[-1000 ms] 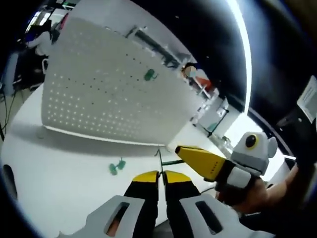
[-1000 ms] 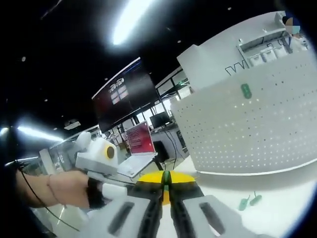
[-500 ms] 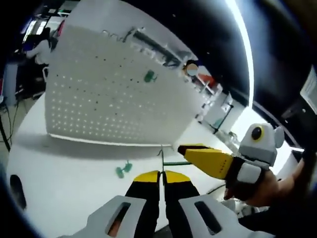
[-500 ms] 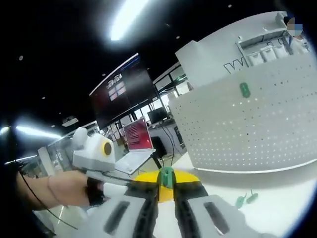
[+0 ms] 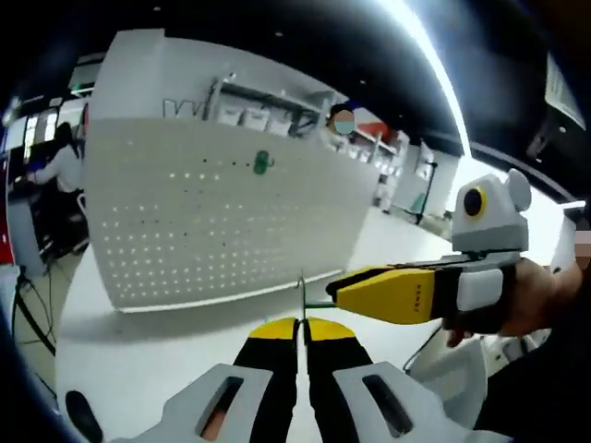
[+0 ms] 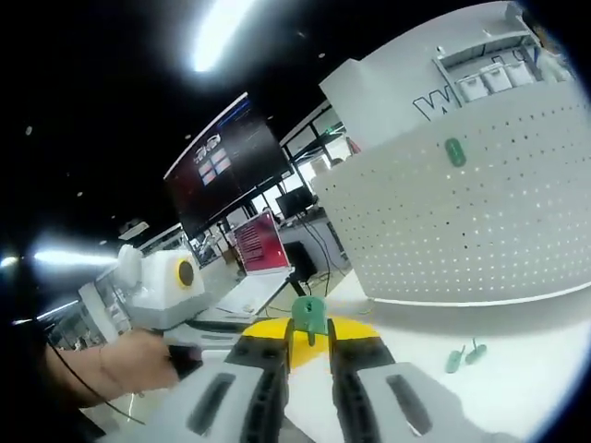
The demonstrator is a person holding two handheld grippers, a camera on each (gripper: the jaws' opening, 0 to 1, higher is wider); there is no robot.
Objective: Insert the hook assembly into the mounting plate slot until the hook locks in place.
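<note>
A white pegboard (image 5: 212,221) stands upright on the table with a green plate (image 5: 262,163) fixed near its top. My left gripper (image 5: 301,323) is shut on a thin wire hook (image 5: 301,293) that sticks up from its yellow tips. My right gripper (image 5: 343,293) comes in from the right, level, its tip close to the wire with a green sliver (image 5: 319,303) between them. In the right gripper view my right gripper (image 6: 309,337) is shut on a green plastic plate (image 6: 309,317). The pegboard (image 6: 480,221) and its green plate (image 6: 454,150) stand beyond.
Two loose green parts (image 6: 464,355) lie on the white table (image 6: 526,388) in front of the pegboard. A hand holds the left gripper's white housing (image 6: 152,286) at the left. A laptop (image 6: 263,263) and a dark screen (image 6: 222,171) stand behind.
Both views have tilted upward. The right gripper now lies level in the left gripper view. The green plate stands higher above the right gripper's tips than before.
</note>
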